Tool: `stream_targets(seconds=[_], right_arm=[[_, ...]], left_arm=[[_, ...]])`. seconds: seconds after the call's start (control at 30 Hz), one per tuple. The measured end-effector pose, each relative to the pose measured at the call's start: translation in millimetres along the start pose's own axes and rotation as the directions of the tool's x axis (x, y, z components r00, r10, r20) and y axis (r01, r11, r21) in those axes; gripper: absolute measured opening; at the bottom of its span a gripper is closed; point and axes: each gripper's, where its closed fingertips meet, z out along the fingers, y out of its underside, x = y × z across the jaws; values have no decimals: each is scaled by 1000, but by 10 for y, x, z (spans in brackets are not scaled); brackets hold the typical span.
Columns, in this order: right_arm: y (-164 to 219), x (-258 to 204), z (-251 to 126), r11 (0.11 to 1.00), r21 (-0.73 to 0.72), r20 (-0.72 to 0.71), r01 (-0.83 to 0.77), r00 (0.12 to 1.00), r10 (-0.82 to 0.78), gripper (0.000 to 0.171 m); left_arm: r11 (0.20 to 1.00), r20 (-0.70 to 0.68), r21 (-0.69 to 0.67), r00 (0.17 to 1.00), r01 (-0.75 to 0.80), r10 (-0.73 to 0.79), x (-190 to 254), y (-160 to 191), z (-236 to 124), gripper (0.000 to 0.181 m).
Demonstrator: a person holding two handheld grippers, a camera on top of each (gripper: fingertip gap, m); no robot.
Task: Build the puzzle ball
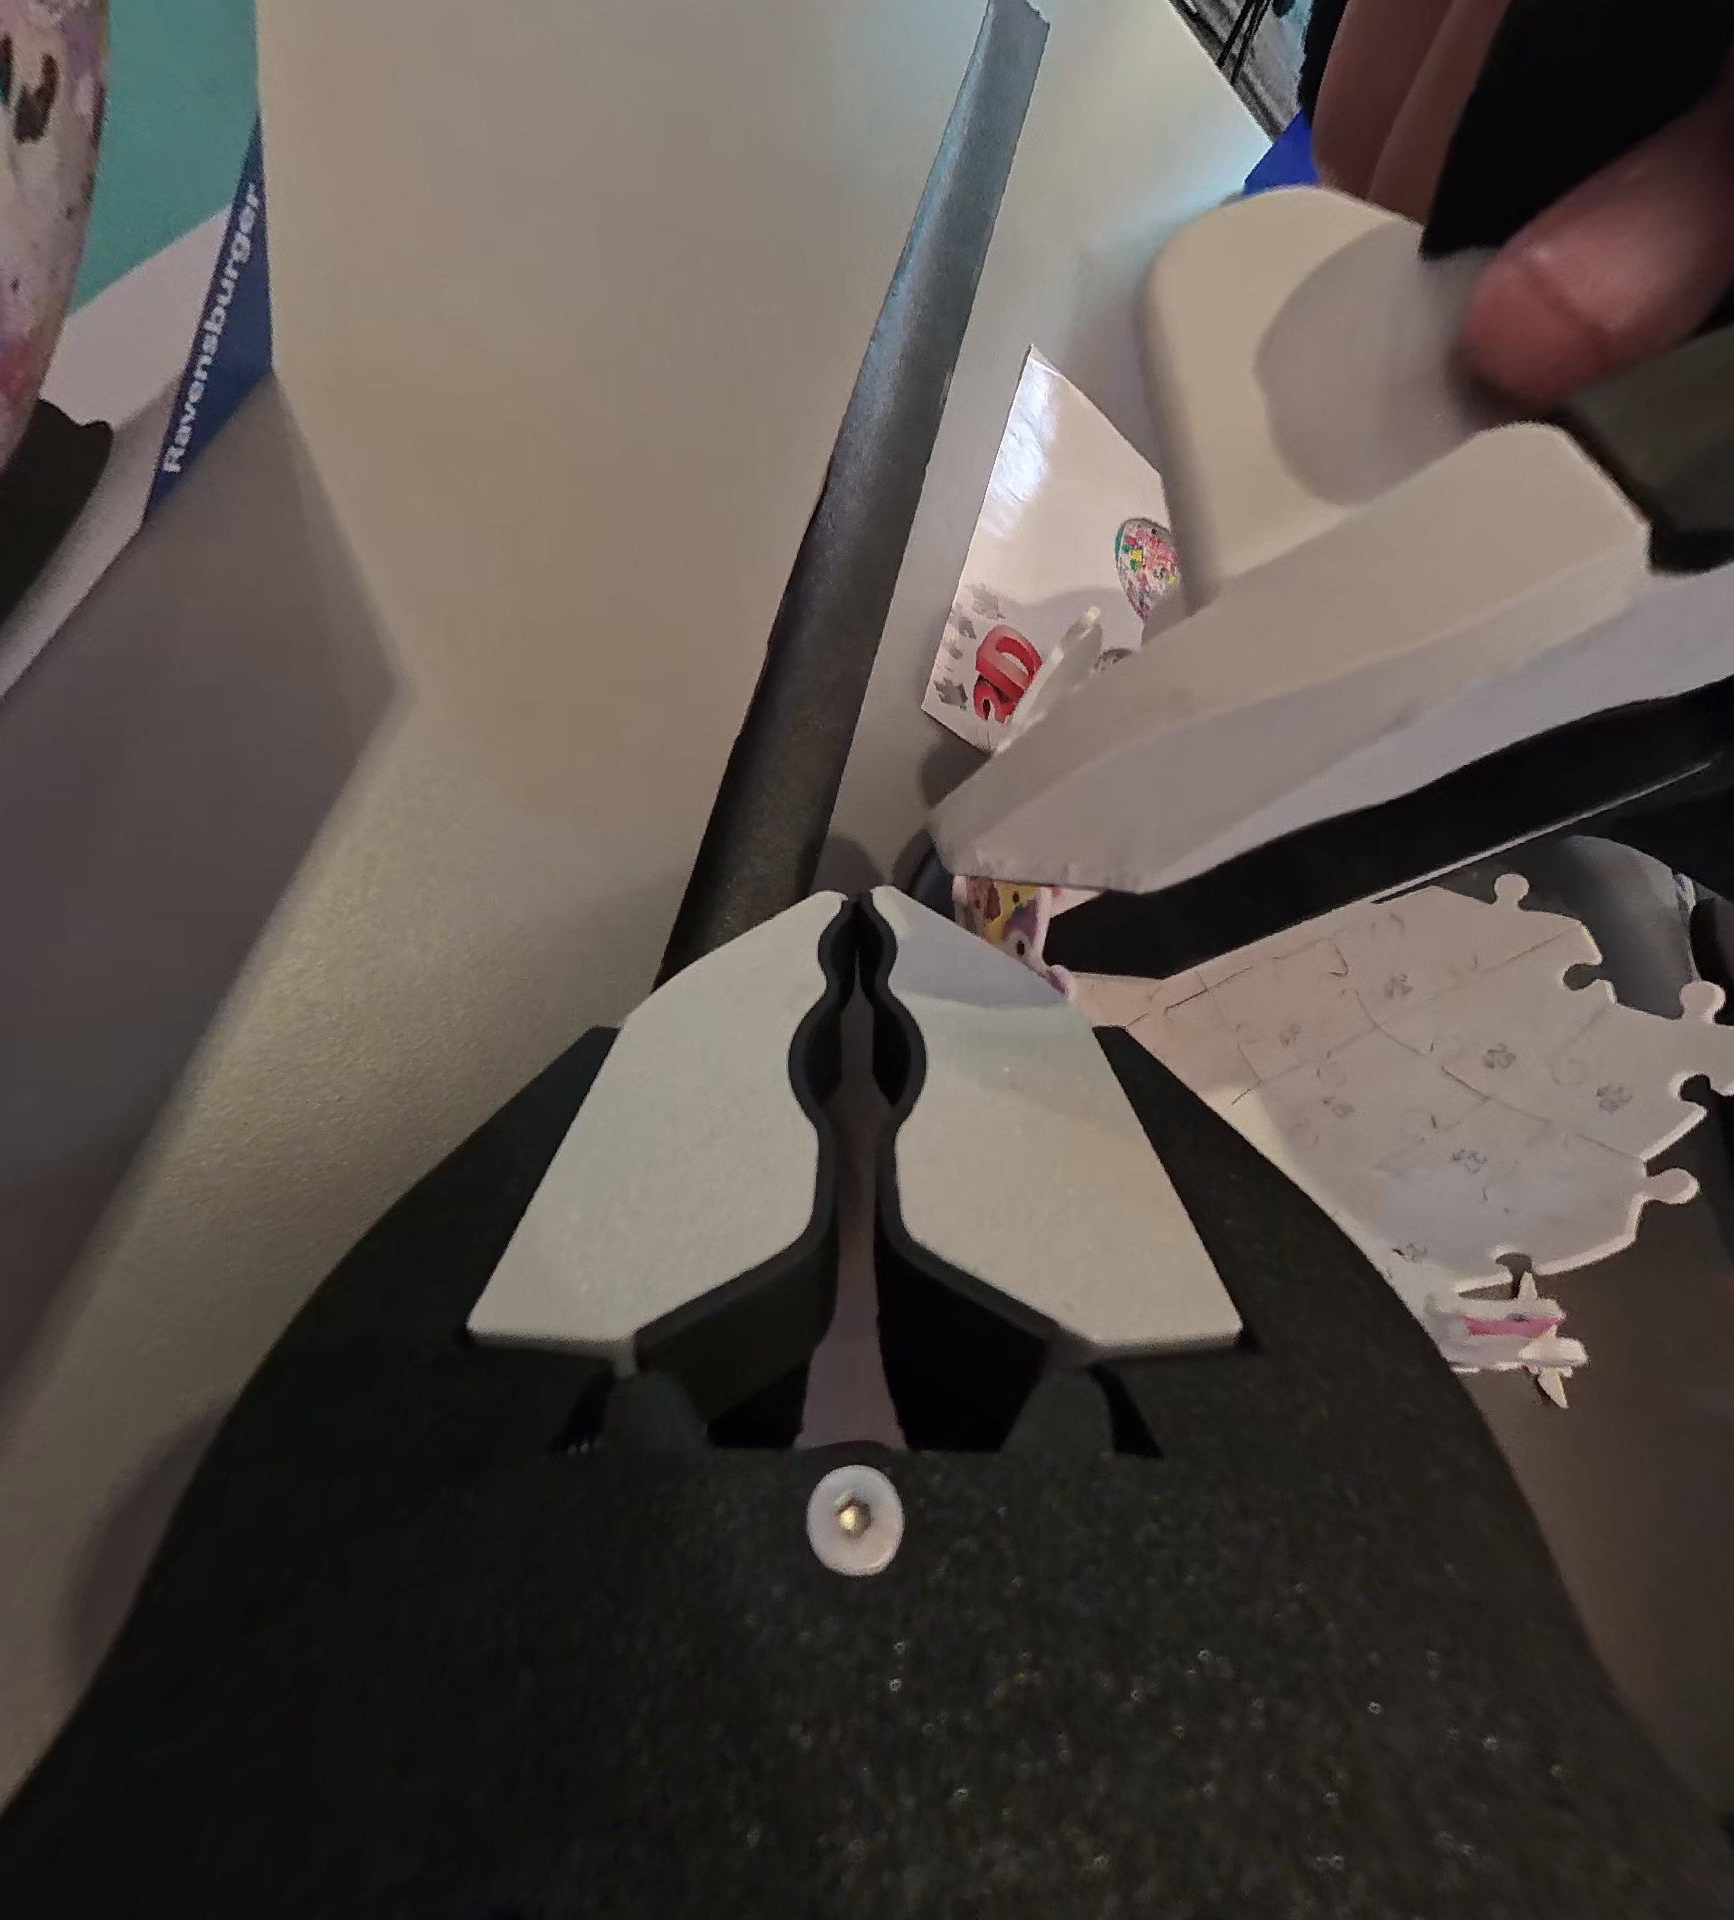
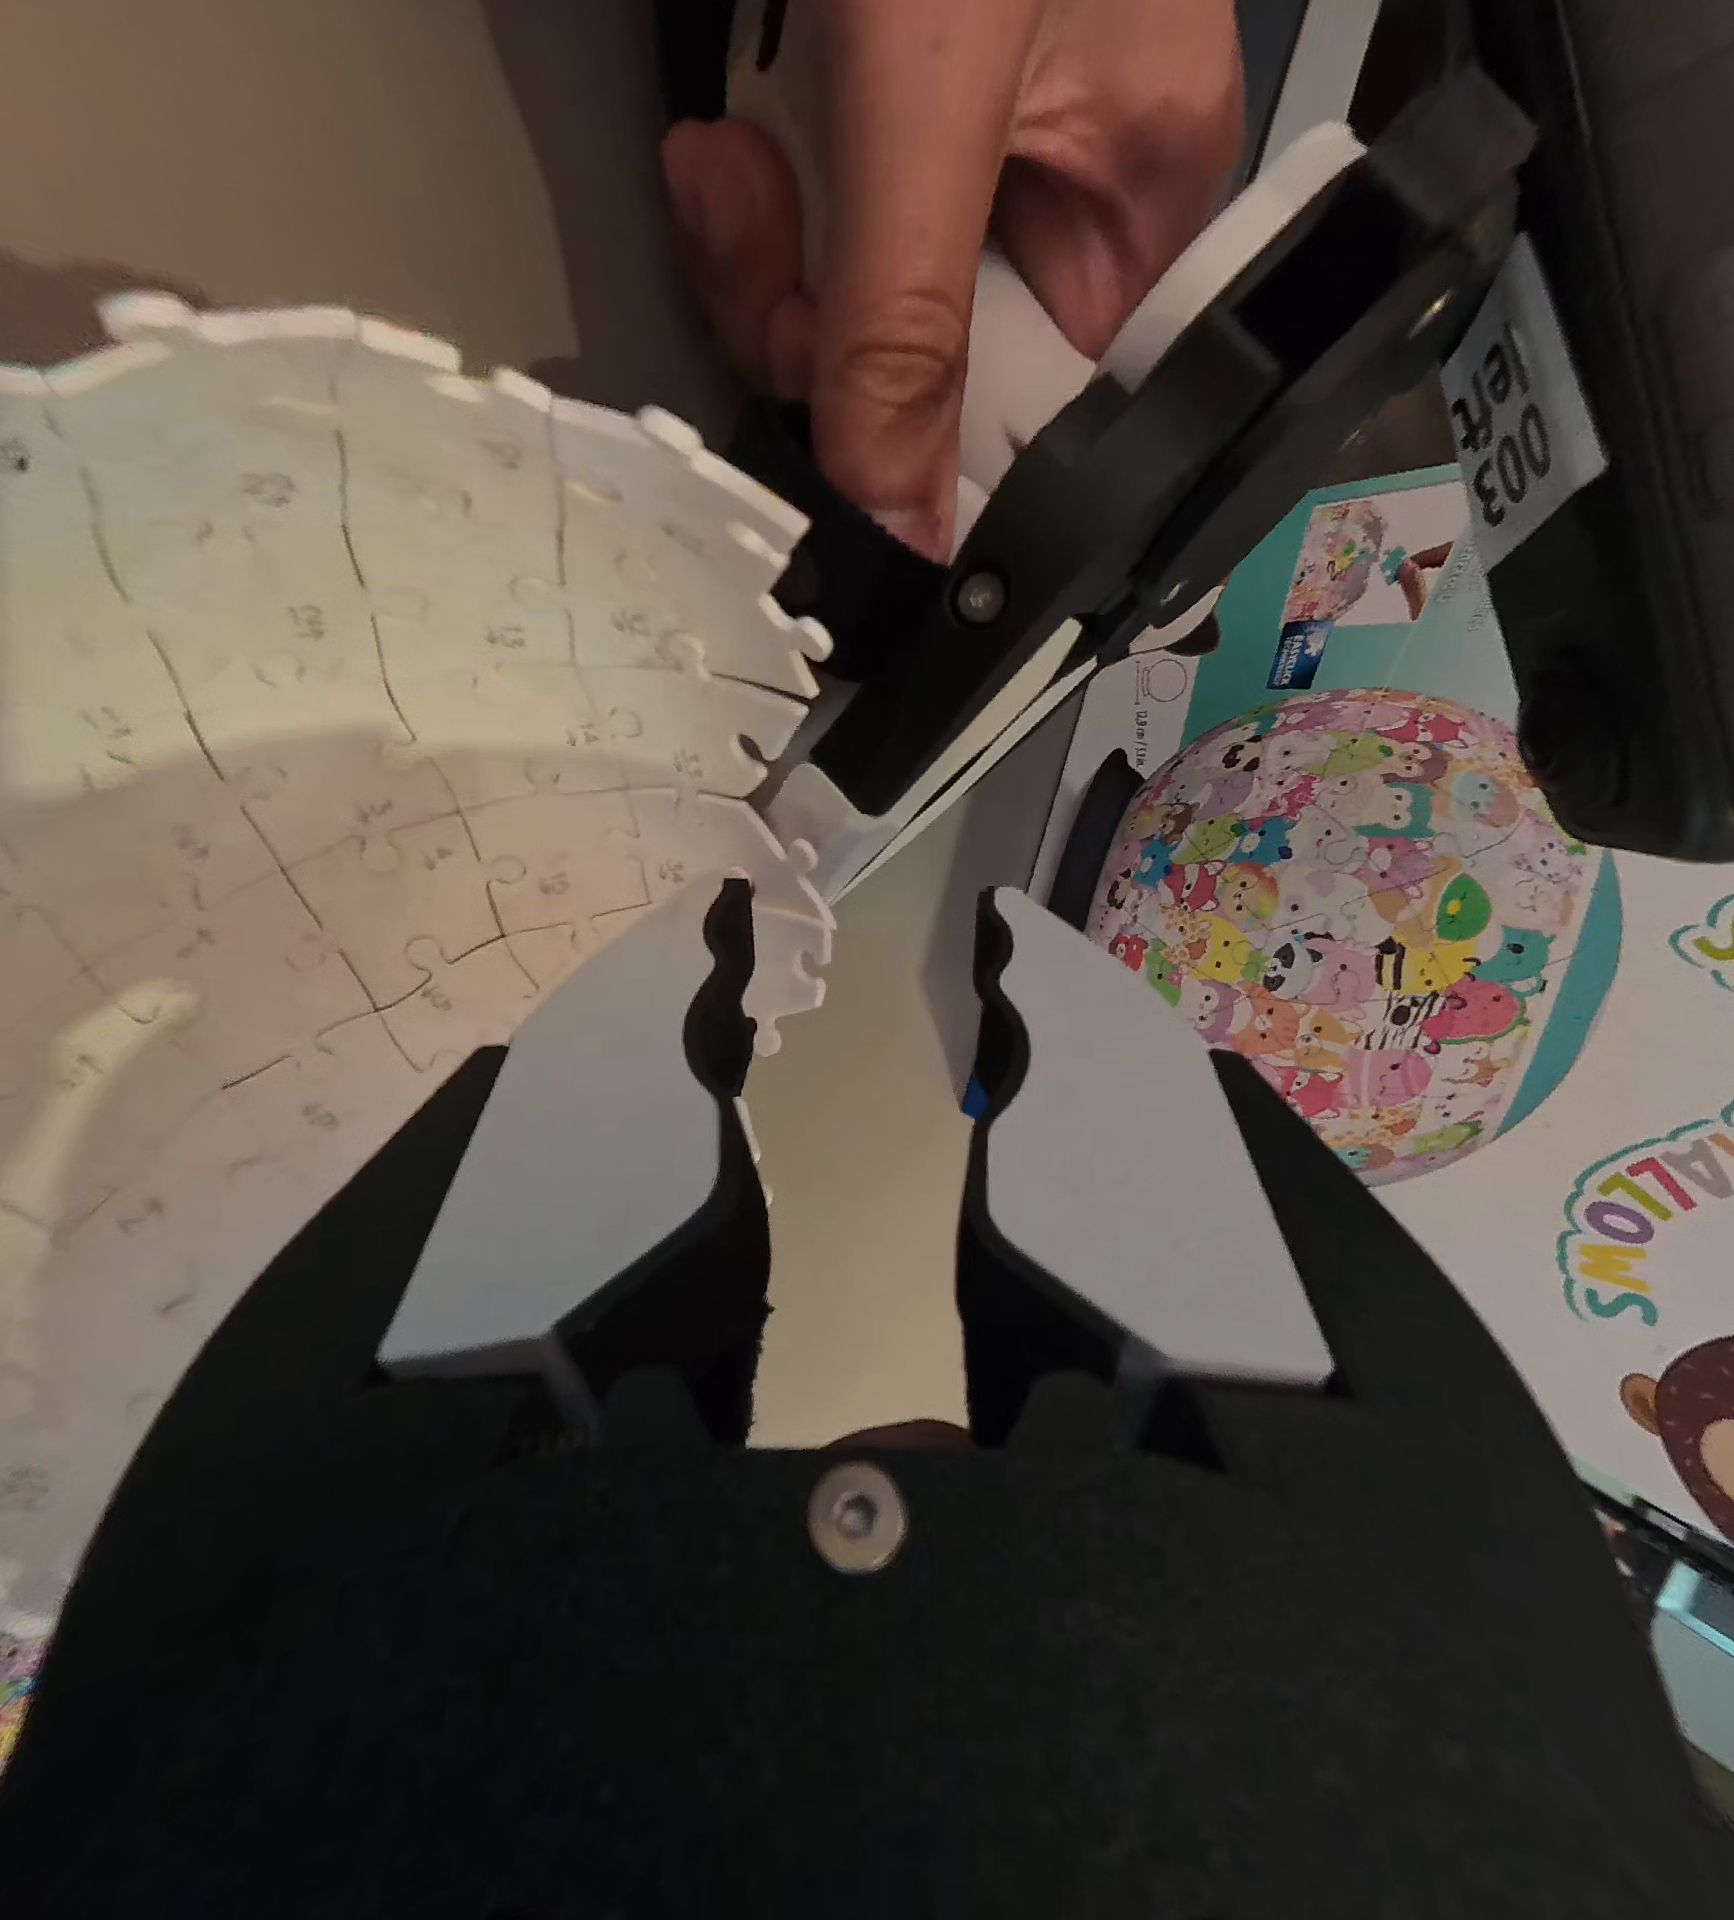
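Observation:
The partly built puzzle ball (image 2: pixel 250 748) is a curved white shell of joined pieces, its numbered inner side facing me. It also shows in the left wrist view (image 1: pixel 1465 1101). My left gripper (image 1: pixel 858 925) is shut, and in the right wrist view (image 2: pixel 827 826) its tips pinch the shell's toothed rim. My right gripper (image 2: pixel 863 914) is open, with the rim's tabs (image 2: pixel 790 977) lying between its fingers against the left one. In the left wrist view the right gripper (image 1: pixel 1060 717) reaches in from the upper right, just above my left tips.
The puzzle's box (image 2: pixel 1362 987) with a colourful ball picture lies to the right; it stands at the upper left in the left wrist view (image 1: pixel 63 270). A glossy leaflet (image 1: pixel 1050 499) lies beyond a dark strip (image 1: pixel 873 520). A person's hand (image 2: pixel 894 312) holds the left gripper. Tip to tip, the grippers are about 4 centimeters apart.

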Motion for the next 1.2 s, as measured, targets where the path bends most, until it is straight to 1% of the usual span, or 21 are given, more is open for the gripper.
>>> stream_targets(seconds=[0.17, 0.4, 0.5, 0.6, 0.7, 0.8, 0.87, 0.97, 1.07, 1.13, 1.2], right_arm=[[-4, -46, -3, 1000, 2, 7, 19, 1000, -19, 32], [35, -44, -5, 999, 11, 40, -41, 998, 41, 30], [40, -79, -6, 1000, 14, 45, -24, 999, 23, 23], [50, -63, -17, 1000, 10, 14, 11, 1000, -12, 21], [70, -78, -59, 1000, 17, 79, -25, 997, 23, 19], [61, -92, -146, 992, 28, 216, -124, 970, 115, 30], [84, -72, -176, 988, 11, 283, -153, 948, 144, 32], [53, -36, -173, 988, 26, 355, -152, 925, 133, 25], [73, -75, -110, 992, 4, 434, -127, 894, 113, 24], [130, -98, -67, 996, -21, 462, -87, 883, 87, 24], [120, -102, -45, 997, -11, 484, -81, 872, 76, 23]], left_arm=[[1000, 2, 1, 1000, -2, 2, 1, 1, -1, 0], [1000, 11, 0, 1000, -4, 4, -1, 6, 2, 0], [1000, 5, -3, 1000, -4, 4, 4, 6, 2, 0], [1000, -18, 2, 1000, 14, -14, 9, 1, -3, 0], [1000, -18, 2, 1000, 14, -14, 9, -1, -2, 0], [1000, -21, 3, 1000, 16, -16, 8, -2, -2, 0], [1000, -23, 3, 1000, 16, -16, 10, -2, -2, 0], [1000, -27, 4, 999, 19, -19, 10, -3, -3, 0], [1000, -33, 6, 999, 25, -25, 10, -3, -6, 0], [1000, -34, 7, 999, 26, -26, 10, -2, -9, 0], [1000, -35, 5, 999, 24, -23, 13, 0, -7, 0]])
